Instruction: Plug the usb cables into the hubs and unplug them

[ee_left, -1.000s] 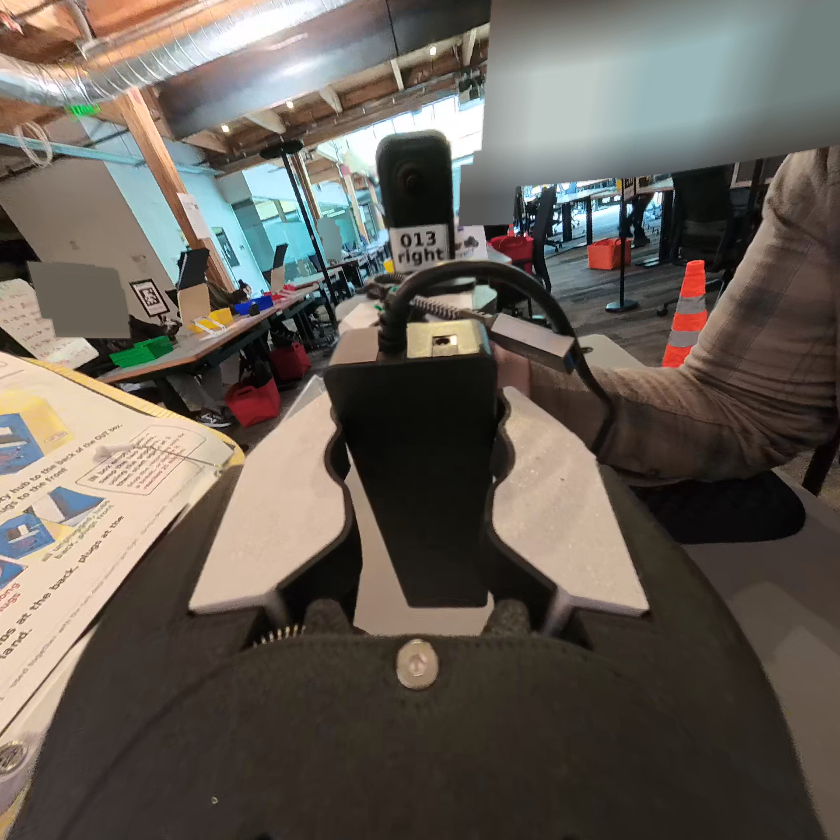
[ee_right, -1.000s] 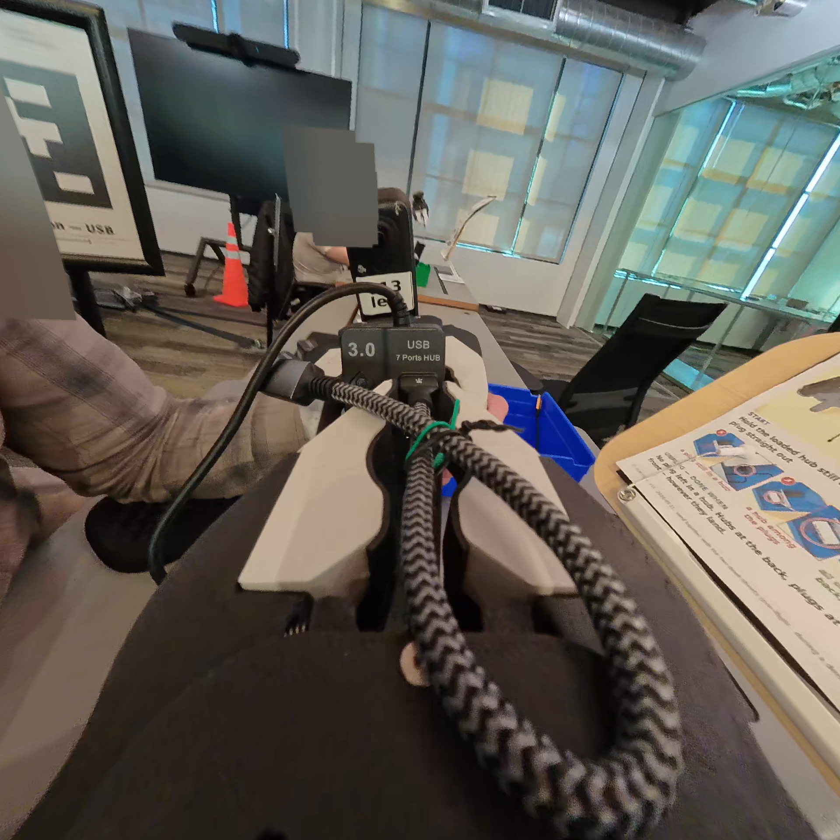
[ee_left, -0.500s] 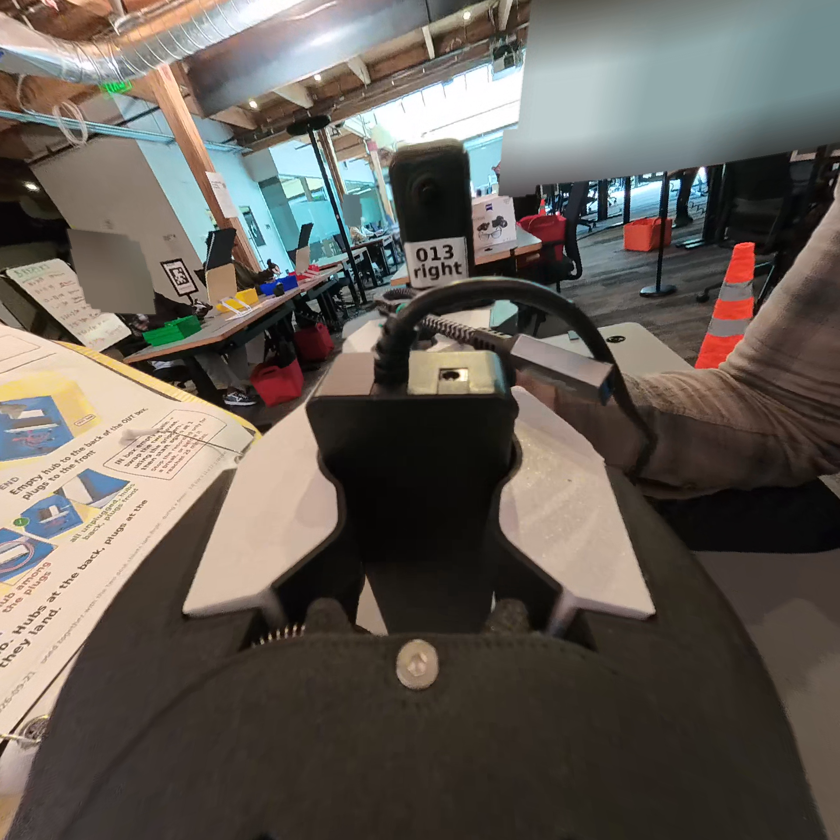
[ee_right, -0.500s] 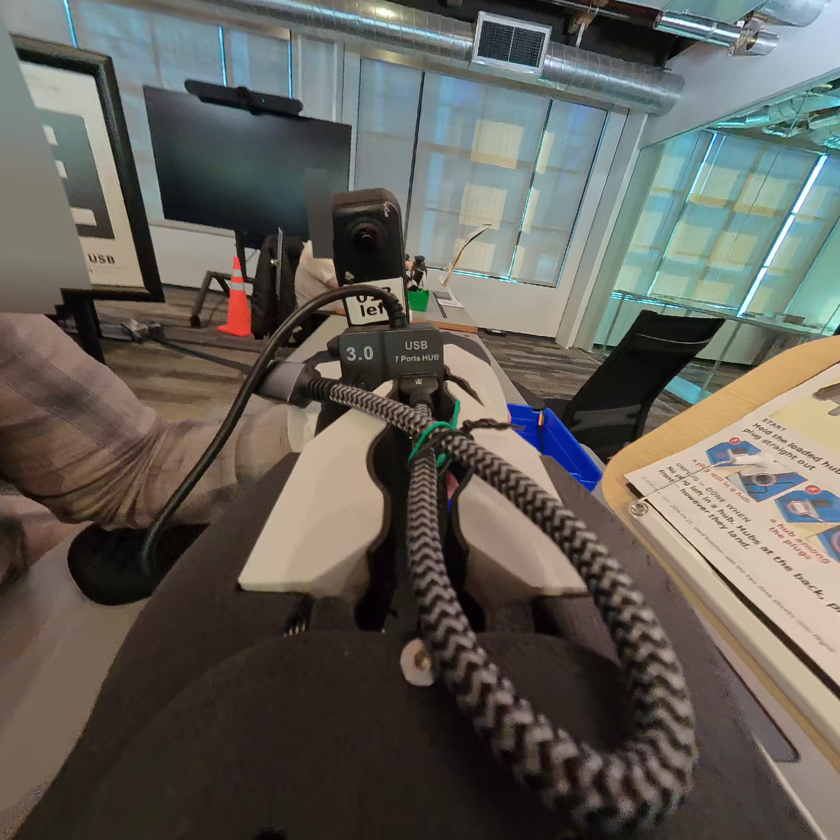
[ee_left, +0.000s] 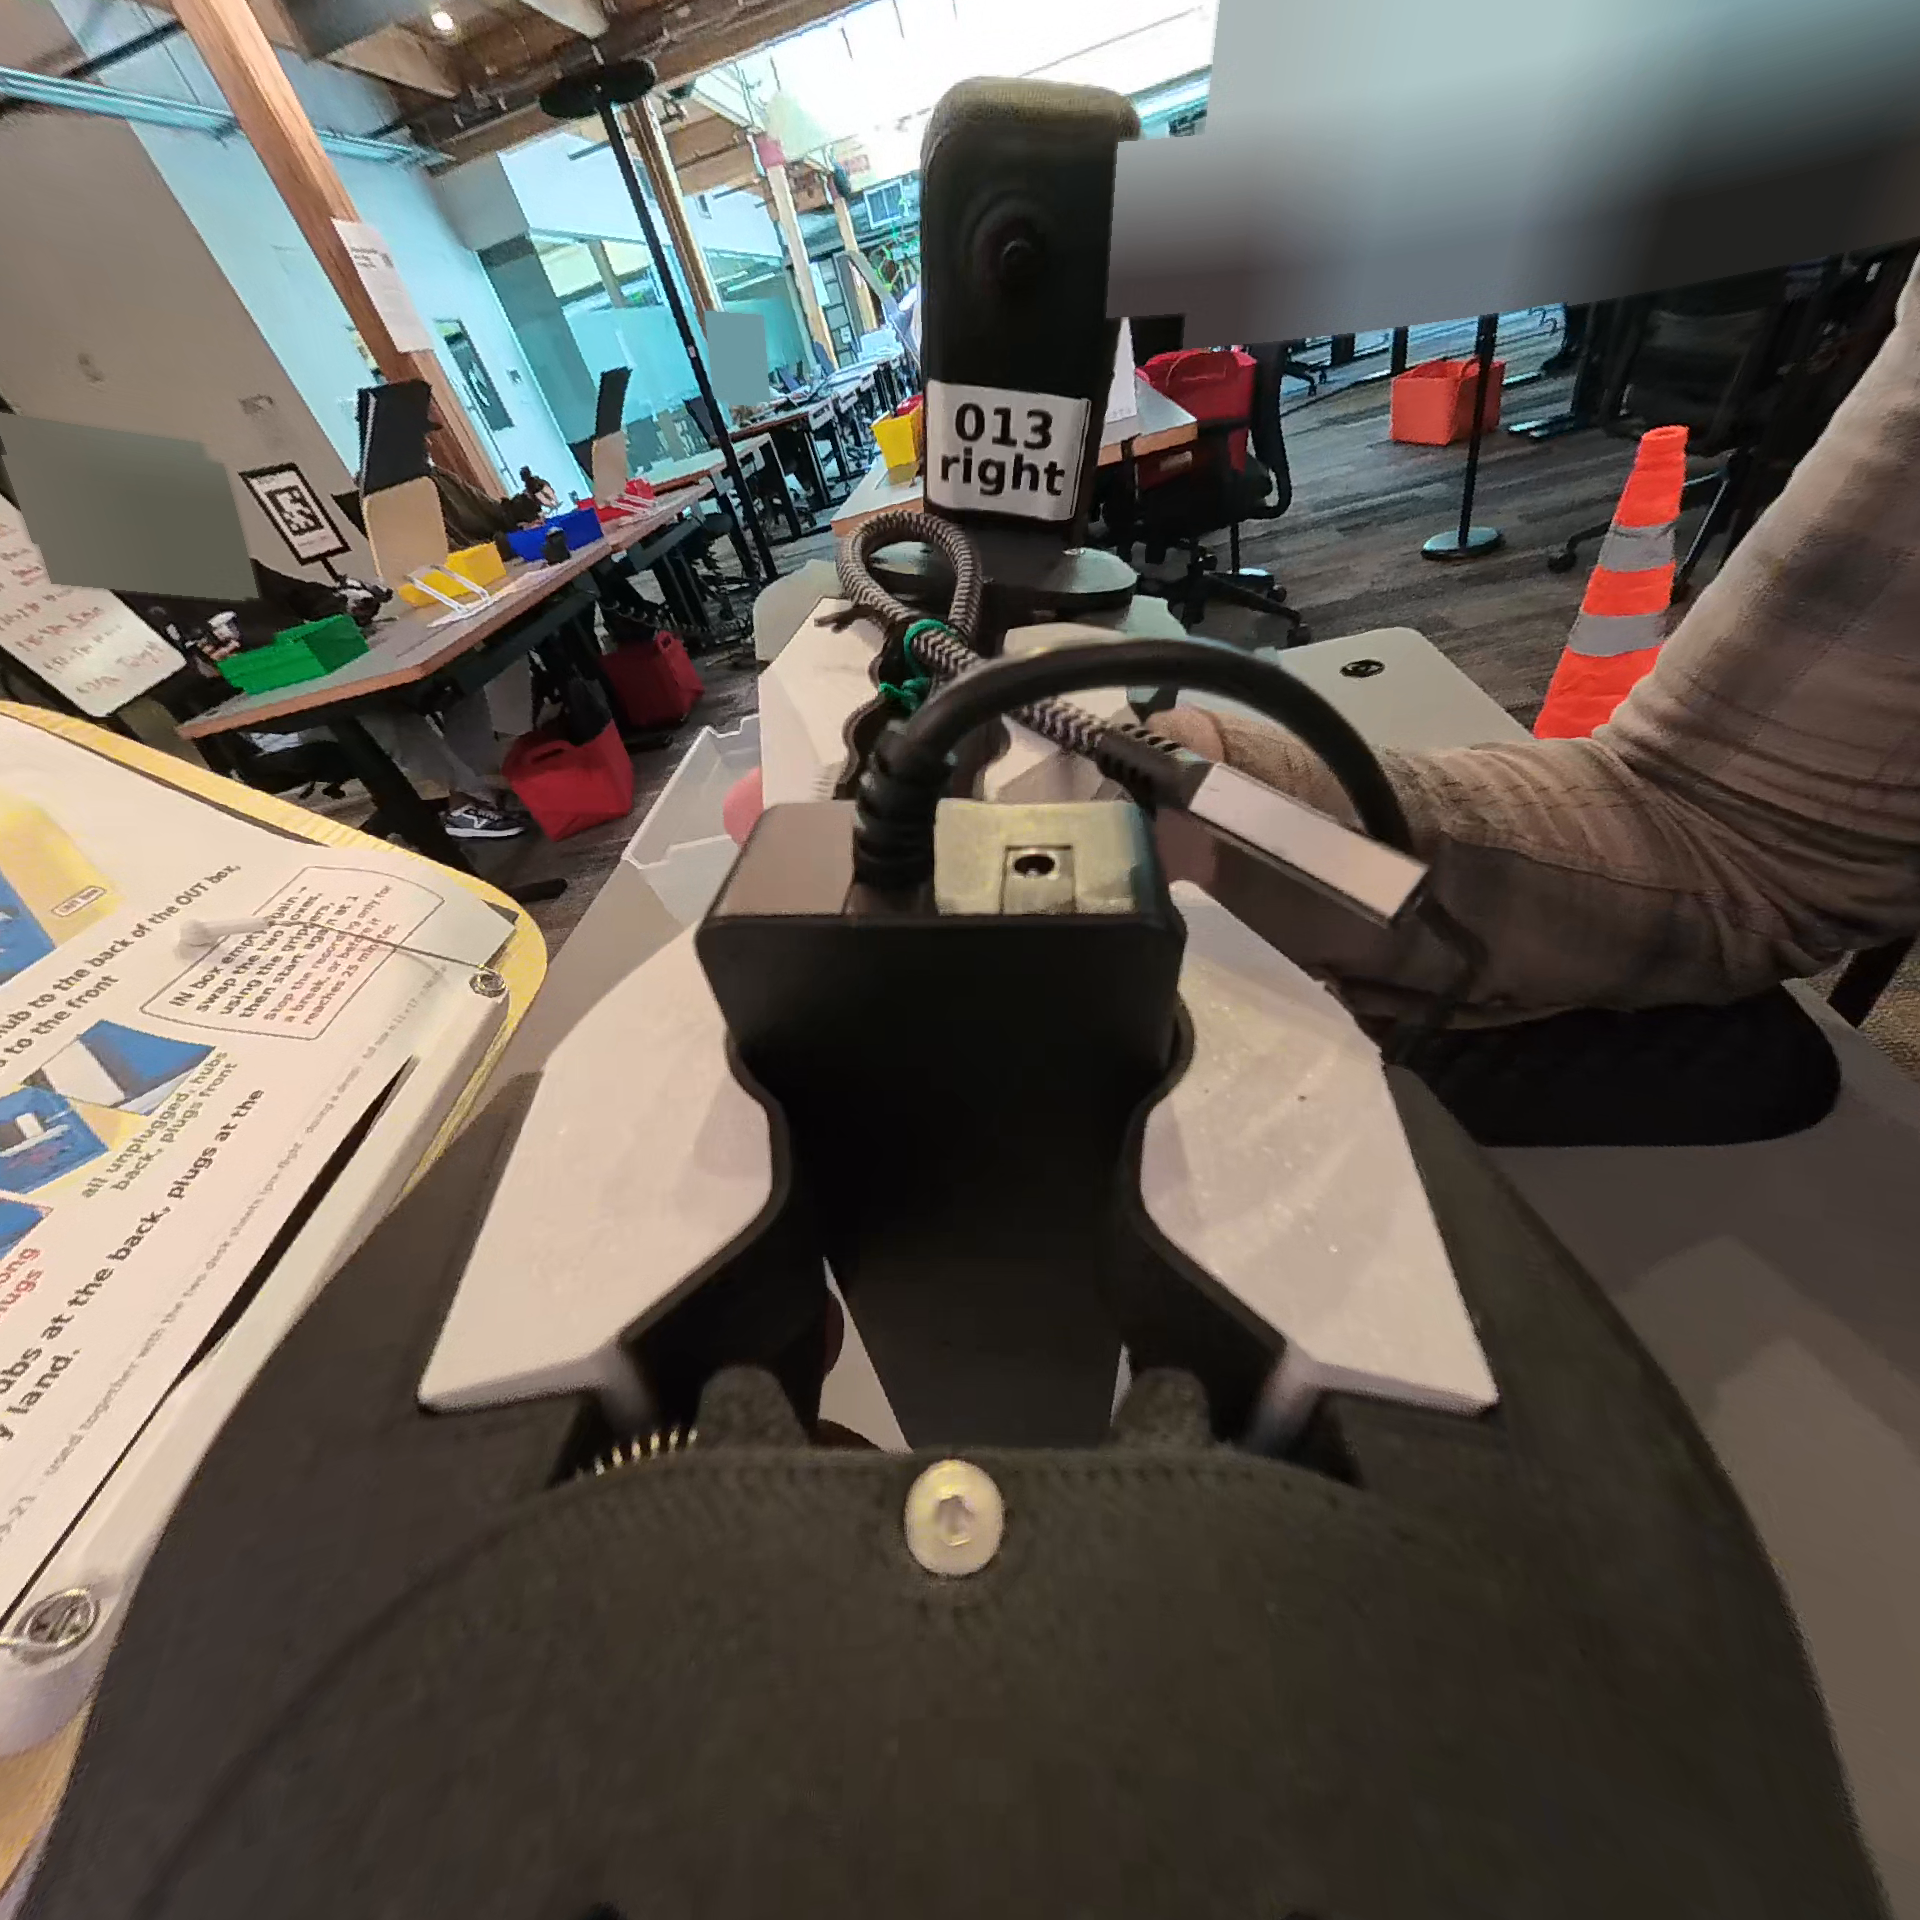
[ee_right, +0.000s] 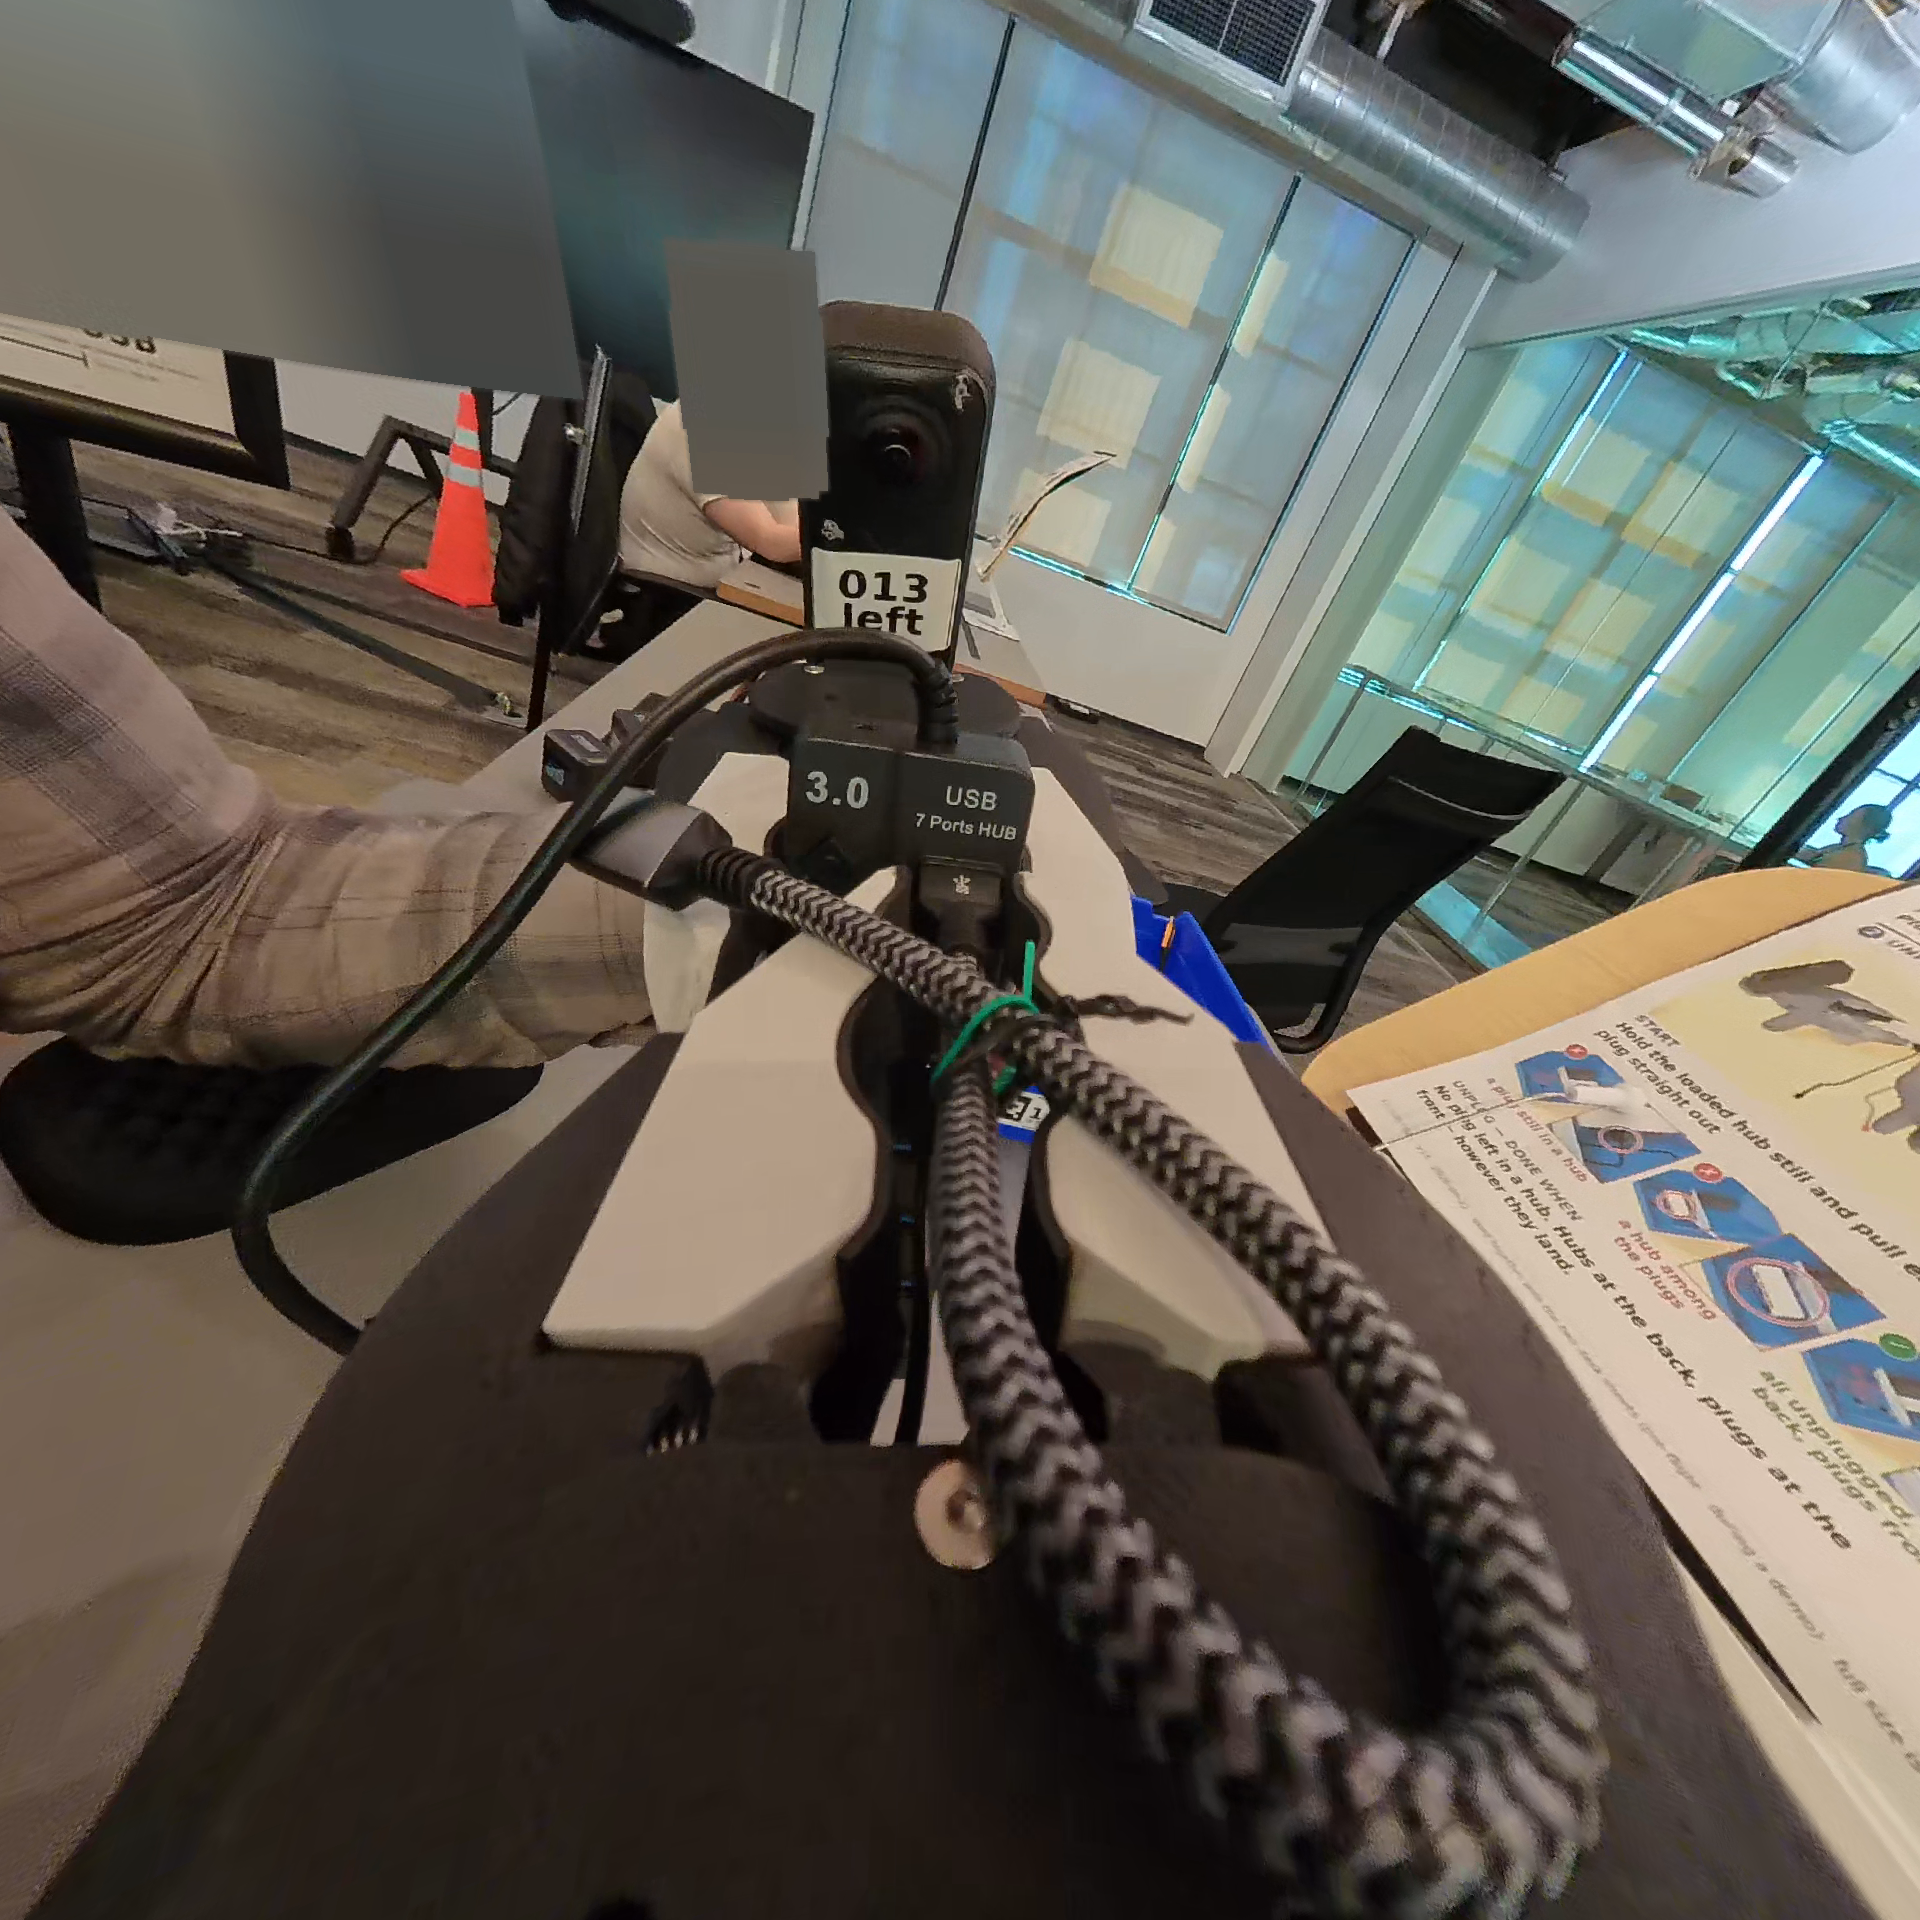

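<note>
In the left wrist view my left gripper (ee_left: 945,987) is shut on a black USB hub (ee_left: 940,1049), held upright between its white fingers (ee_left: 644,1164). The hub's own black cable (ee_left: 1143,665) arcs out of its top. In the right wrist view my right gripper (ee_right: 951,935) faces it and is shut on the black plug (ee_right: 958,896) of a braided cable (ee_right: 1195,1351). The plug sits against the port face of the hub (ee_right: 914,805). The braided cable loops back over my right gripper. Its grey far plug (ee_right: 655,842) hangs loose, and it also shows in the left wrist view (ee_left: 1299,862).
A printed instruction sheet on a wooden board lies at the left of the left view (ee_left: 208,1039) and at the right of the right view (ee_right: 1662,1195). A person's sleeved arm (ee_left: 1662,831) rests on a black pad (ee_left: 1662,1070) on the grey table (ee_left: 1714,1299). A blue bin (ee_right: 1195,966) stands behind my right gripper. Left and right tips are no more than a few centimetres apart.
Both grippers have shifted and tilted a little together, so the background has swung. The hub and the plug stay held and stay together.
</note>
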A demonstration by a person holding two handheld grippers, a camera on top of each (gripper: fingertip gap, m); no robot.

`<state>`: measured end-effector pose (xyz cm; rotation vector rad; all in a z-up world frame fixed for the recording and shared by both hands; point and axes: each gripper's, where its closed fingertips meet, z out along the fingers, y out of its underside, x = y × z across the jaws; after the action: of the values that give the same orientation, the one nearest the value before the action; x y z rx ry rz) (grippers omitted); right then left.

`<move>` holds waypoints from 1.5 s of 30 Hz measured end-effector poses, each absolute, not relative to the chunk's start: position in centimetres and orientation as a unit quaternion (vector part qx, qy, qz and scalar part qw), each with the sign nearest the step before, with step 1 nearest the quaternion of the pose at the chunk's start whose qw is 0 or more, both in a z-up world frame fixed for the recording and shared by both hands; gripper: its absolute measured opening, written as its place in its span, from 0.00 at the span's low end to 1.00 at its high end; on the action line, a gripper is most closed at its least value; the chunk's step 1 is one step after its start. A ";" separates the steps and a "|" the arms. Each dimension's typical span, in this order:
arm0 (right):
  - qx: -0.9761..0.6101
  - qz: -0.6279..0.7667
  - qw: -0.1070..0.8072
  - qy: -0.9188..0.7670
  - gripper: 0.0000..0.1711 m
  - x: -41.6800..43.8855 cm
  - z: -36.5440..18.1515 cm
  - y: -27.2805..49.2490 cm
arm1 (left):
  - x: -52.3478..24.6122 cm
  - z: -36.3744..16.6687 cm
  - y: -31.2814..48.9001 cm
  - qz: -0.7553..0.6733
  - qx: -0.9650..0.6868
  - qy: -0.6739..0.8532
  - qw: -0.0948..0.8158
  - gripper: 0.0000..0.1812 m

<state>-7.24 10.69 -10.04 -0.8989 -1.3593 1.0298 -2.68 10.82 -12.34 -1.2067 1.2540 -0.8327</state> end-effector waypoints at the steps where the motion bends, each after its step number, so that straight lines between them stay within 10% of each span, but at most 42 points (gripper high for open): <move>1: -0.386 0.439 0.568 -0.579 0.09 -7.3 -10.1 10.7 | -2.7 -12.4 10.8 -0.356 -0.514 0.534 0.569 0.37; 45: -0.400 0.438 0.561 -0.577 0.07 -8.0 -9.9 10.4 | -4.1 -12.5 11.4 -0.260 -0.500 0.562 0.606 0.37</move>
<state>-8.02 10.38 -9.90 -0.9419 -1.3594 1.0326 -4.08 11.42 -12.51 -1.1568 1.2995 -0.6013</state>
